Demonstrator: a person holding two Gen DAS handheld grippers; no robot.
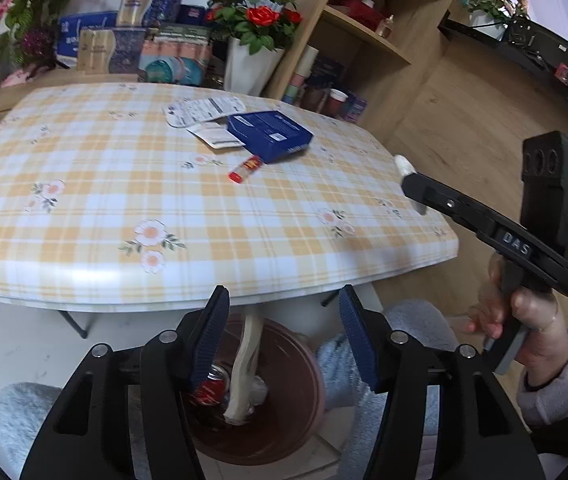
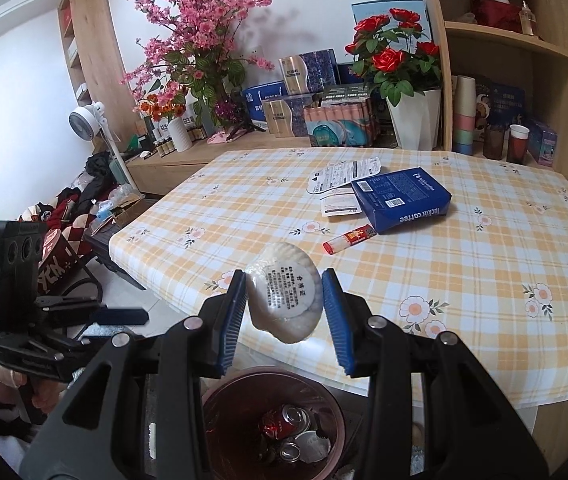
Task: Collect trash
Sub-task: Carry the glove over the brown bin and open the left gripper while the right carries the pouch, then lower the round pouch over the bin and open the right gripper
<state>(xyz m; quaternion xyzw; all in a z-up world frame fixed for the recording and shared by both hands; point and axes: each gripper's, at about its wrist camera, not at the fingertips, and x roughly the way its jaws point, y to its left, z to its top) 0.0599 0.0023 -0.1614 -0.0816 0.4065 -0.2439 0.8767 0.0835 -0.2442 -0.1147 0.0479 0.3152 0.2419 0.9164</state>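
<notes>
Showing two hand-held grippers at the near edge of a table (image 2: pixel 484 248) covered with a yellow-checked, flower-printed cloth. The right gripper (image 2: pixel 286 306) grasps a white, shell-shaped packet (image 2: pixel 284 294) bearing a round printed label; both blue pads press against its sides, and the packet hangs over the table edge, above a round brown trash bin (image 2: pixel 220 412) on the floor. Inside the bin lie a crushed red can (image 2: pixel 282 424) and other silvery scraps. In the left wrist view, the left gripper (image 1: pixel 284 332) stands released, its blue pads apart with nothing pressed between them, directly over the same bin (image 1: pixel 300 380); a pale, elongated strip (image 1: pixel 246 364), blurred, lies in the gap between the fingers above the bin's contents, touching neither pad. The person's hand (image 1: pixel 524 320), in a grey fleece sleeve, is seen at right gripping the handle of the other tool. Remaining on the table, well apart from both grippers: a blue coffee box (image 2: pixel 402 198), a small red-and-white tube (image 2: pixel 350 239) just beside it, a white printed card (image 2: pixel 342 176), and a paper slip (image 2: pixel 340 206) touching the box's left side.
</notes>
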